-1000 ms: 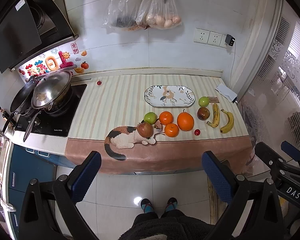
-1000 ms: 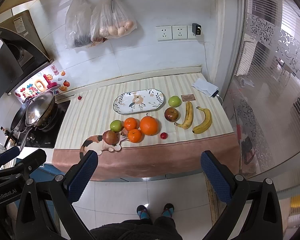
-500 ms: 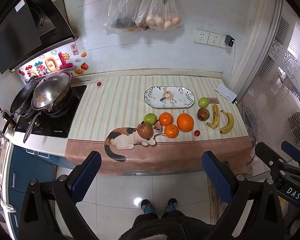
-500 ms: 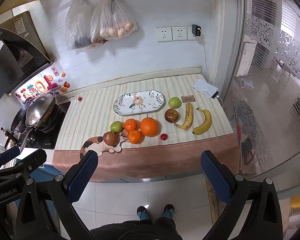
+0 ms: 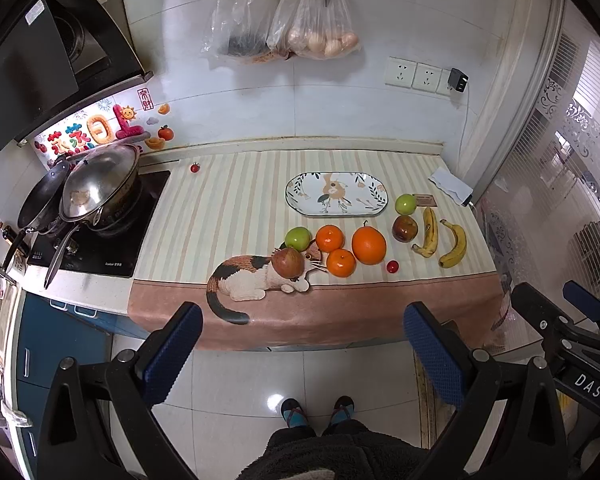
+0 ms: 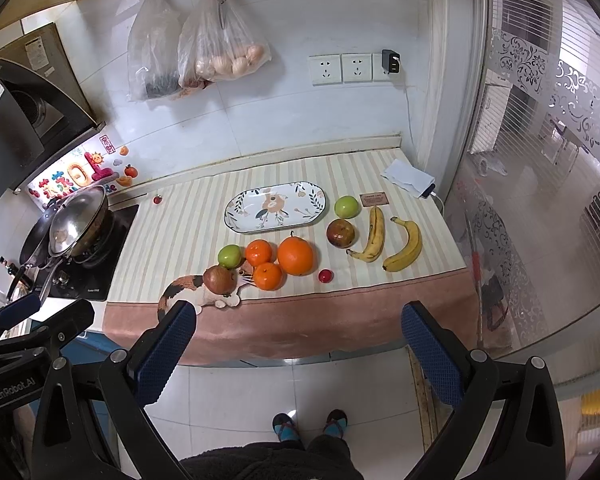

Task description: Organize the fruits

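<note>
An oval patterned plate (image 5: pixel 336 194) (image 6: pixel 275 207) lies bare on the striped cloth. In front of it sit a green apple (image 5: pixel 298 238), two small oranges (image 5: pixel 329 238) (image 5: pixel 341 263), a large orange (image 5: pixel 369 245) (image 6: pixel 295 256), a reddish apple (image 5: pixel 288 262) and a cherry tomato (image 5: pixel 392 266). To the right lie a second green apple (image 6: pixel 346 206), a dark red apple (image 6: pixel 340 233) and two bananas (image 6: pixel 374 236) (image 6: pixel 406 246). My left gripper (image 5: pixel 302 350) and right gripper (image 6: pixel 298 346) both hang open over the floor, well short of the counter.
A stove (image 5: pixel 96 240) with stacked pans (image 5: pixel 96 184) stands at the left. Bags (image 6: pixel 220 48) and scissors hang on the wall. A folded white cloth (image 6: pixel 408 178) and a small card (image 6: pixel 374 199) lie at the back right. A person's feet (image 5: pixel 318 412) stand on the tiled floor.
</note>
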### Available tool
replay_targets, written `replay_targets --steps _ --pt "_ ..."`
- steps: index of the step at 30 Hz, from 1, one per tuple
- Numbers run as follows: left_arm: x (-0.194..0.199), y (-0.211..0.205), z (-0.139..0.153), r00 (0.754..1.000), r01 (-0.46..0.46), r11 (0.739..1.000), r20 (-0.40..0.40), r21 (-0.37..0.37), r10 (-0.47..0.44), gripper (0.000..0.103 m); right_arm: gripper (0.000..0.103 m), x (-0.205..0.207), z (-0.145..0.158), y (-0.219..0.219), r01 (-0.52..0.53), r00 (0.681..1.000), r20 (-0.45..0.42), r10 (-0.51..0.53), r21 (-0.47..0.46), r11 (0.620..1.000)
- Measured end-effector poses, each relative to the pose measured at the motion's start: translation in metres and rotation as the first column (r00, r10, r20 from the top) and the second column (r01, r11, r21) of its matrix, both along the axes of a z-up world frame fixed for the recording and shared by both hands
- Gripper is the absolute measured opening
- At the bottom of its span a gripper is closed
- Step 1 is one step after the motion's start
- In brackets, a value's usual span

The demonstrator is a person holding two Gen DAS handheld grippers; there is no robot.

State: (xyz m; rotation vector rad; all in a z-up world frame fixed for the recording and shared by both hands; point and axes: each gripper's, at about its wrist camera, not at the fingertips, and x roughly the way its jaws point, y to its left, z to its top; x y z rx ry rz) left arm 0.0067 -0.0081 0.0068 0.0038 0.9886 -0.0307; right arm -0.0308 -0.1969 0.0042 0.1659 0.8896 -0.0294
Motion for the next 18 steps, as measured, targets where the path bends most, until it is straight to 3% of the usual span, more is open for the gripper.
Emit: replay_targets --steps 18 --pt "0.006 0.011 -0.01 1.0 -0.017 1.0 -0.019 0.006 0.017 0.103 0.103 0.008 -0.003 0.009 -0.02 1.0 0.008 0.02 -0.03 0.999"
